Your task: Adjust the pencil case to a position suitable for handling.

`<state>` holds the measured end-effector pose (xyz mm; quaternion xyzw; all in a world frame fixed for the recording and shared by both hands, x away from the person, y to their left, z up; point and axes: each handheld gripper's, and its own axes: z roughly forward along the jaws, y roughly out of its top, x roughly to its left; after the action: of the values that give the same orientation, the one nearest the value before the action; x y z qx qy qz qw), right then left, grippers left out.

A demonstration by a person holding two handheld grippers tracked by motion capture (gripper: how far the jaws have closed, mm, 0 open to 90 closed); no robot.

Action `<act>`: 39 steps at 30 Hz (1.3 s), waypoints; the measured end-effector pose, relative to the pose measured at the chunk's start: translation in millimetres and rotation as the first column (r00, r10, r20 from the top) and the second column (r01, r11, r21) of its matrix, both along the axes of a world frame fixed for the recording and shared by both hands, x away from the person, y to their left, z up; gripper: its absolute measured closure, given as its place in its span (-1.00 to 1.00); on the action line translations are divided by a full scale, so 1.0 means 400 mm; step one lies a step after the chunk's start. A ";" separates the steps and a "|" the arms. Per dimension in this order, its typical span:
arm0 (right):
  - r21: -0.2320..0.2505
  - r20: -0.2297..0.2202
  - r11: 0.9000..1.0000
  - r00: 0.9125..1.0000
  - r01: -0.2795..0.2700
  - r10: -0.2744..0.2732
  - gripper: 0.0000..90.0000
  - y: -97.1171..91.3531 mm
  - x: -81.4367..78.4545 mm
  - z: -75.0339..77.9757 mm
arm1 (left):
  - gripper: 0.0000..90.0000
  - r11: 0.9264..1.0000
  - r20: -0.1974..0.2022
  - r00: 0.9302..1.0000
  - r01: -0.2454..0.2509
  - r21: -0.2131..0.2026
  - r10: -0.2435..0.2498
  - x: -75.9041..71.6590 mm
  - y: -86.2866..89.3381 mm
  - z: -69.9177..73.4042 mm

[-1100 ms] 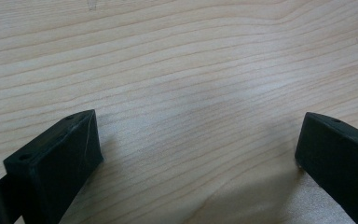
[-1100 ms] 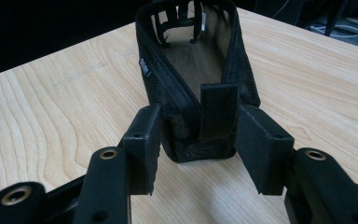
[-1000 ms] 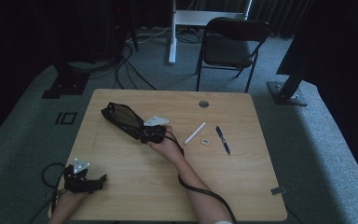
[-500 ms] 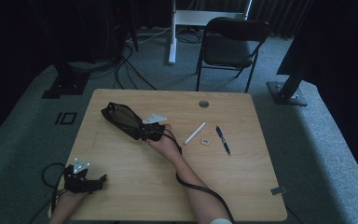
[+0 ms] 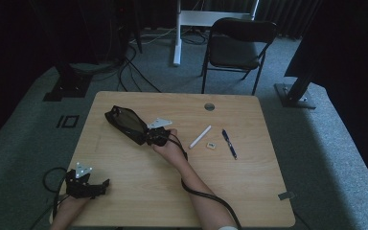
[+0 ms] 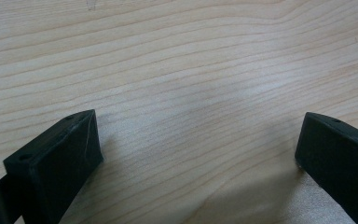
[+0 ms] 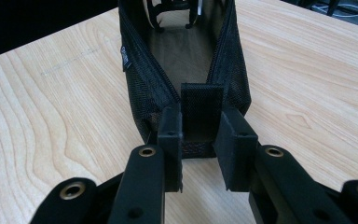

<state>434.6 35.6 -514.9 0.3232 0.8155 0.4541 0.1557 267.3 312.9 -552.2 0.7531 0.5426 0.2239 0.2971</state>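
A black mesh pouch (image 5: 124, 122) lies unzipped on the wooden table (image 5: 172, 201), left of the middle. My right gripper (image 5: 148, 136) is at its near end. In the right gripper view the jaws have just been closing, and my right gripper (image 7: 200, 126) is now shut on the pouch's black end tab (image 7: 201, 105), which stands between the pads. The pouch (image 7: 186, 56) gapes open beyond it. My left gripper (image 5: 104, 185) rests at the table's front left. Its jaws stand wide apart over bare wood, so my left gripper (image 6: 198, 140) is open and holds nothing.
To the right of the pouch lie a white stick (image 5: 200, 136), a small pale block (image 5: 211, 145) and a dark blue pen (image 5: 229, 143). A round cable hole (image 5: 209, 106) sits near the far edge. A black chair (image 5: 239, 43) stands behind the table.
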 end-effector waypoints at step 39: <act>0.027 -0.010 0.999 0.999 0.038 -0.038 0.62 -0.097 -0.098 -0.006 | -1.00 1.000 0.000 1.000 0.000 0.000 0.000 0.000 0.000 0.000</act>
<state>395.3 -3.1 -517.2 0.3431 0.8036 0.4607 0.1559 267.3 312.9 -552.3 0.7529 0.5428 0.2240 0.2973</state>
